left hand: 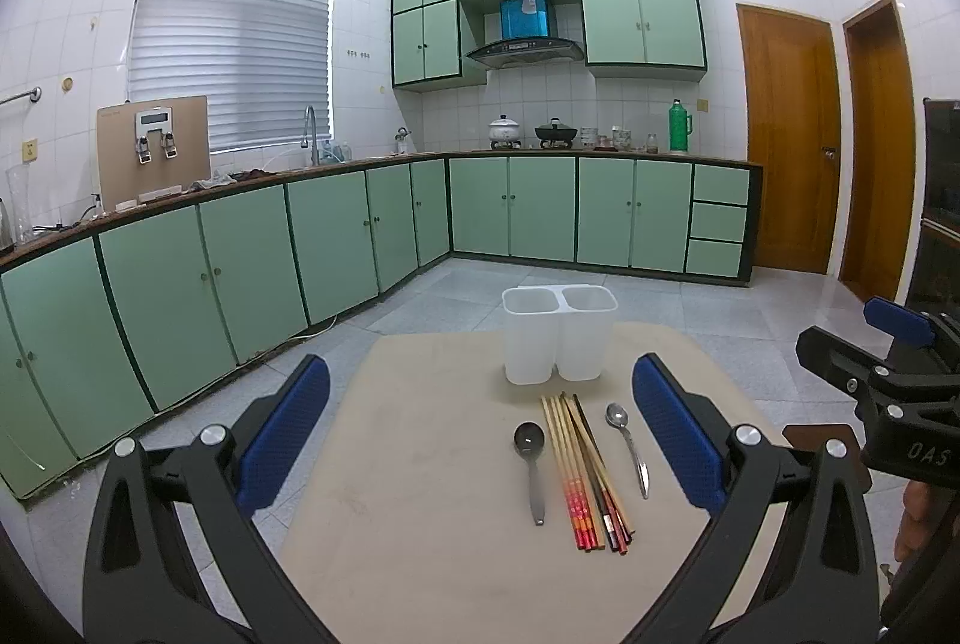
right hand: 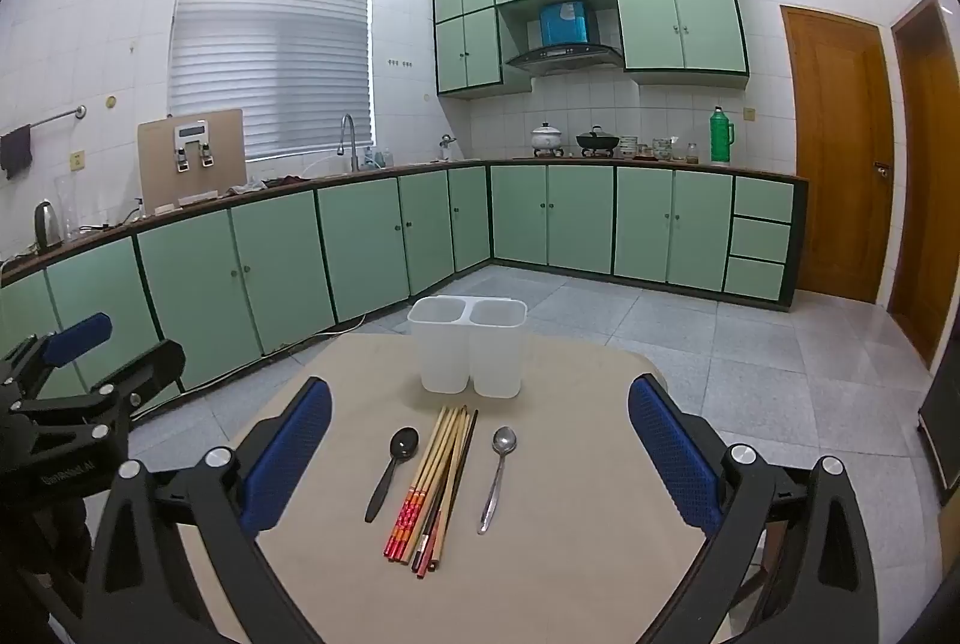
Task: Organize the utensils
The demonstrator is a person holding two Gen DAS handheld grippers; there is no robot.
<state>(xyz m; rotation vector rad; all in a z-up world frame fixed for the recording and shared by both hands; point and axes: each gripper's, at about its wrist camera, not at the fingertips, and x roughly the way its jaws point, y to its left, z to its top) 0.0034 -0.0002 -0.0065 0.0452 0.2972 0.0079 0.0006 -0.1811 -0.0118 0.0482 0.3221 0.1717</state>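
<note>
Both claws, the left gripper [left hand: 480, 440] and right gripper [right hand: 480, 455], stand spread as wide as they go, blue-padded fingers holding and touching nothing. Ahead between each pair of fingers, on the beige rounded tabletop [right hand: 570, 554], lie a black spoon [right hand: 391, 470], a bundle of wooden red-tipped chopsticks [right hand: 441, 482] and a steel spoon [right hand: 497, 476]. Beyond them stands a translucent white two-compartment plastic holder [right hand: 468, 347], both compartments apparently empty, their bottoms hard to make out.

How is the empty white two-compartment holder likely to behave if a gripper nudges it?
The holder looks like thin translucent plastic and is empty, so probably light and apt to slide on the smooth table. It stands tall on a narrowing base, so a high push might tip it.
</note>
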